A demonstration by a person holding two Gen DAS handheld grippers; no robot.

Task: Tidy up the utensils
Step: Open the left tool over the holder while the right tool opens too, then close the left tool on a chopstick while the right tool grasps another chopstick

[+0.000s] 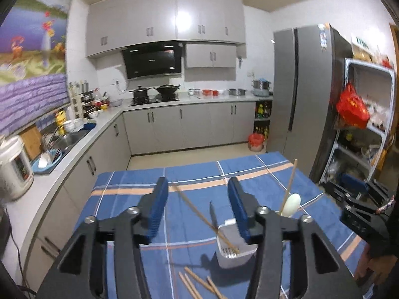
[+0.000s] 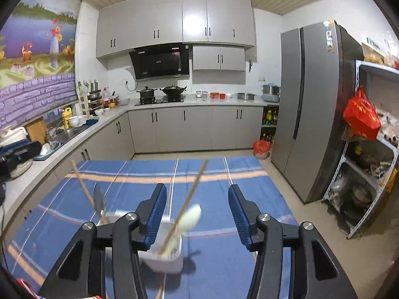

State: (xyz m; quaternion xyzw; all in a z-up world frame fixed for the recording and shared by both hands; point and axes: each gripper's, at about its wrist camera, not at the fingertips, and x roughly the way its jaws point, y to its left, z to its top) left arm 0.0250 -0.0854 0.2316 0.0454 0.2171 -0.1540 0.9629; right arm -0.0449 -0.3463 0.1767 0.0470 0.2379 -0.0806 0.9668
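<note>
Your white utensil holder [image 2: 165, 259] stands on the blue plaid worktop [image 2: 219, 189], holding chopsticks [image 2: 185, 204] and a pale spoon [image 2: 190, 215]; both grippers' fingers [image 1: 159, 206] are spread, empty.

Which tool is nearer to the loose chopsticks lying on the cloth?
Left. The left tool is just above the loose chopsticks, beside the white holder. The right tool sits over the holder; those chopsticks barely show there.

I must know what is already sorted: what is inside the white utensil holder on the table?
The white utensil holder holds two wooden chopsticks, a white spoon and a dark knife blade. Its walls hide their lower ends and anything at the bottom.
</note>
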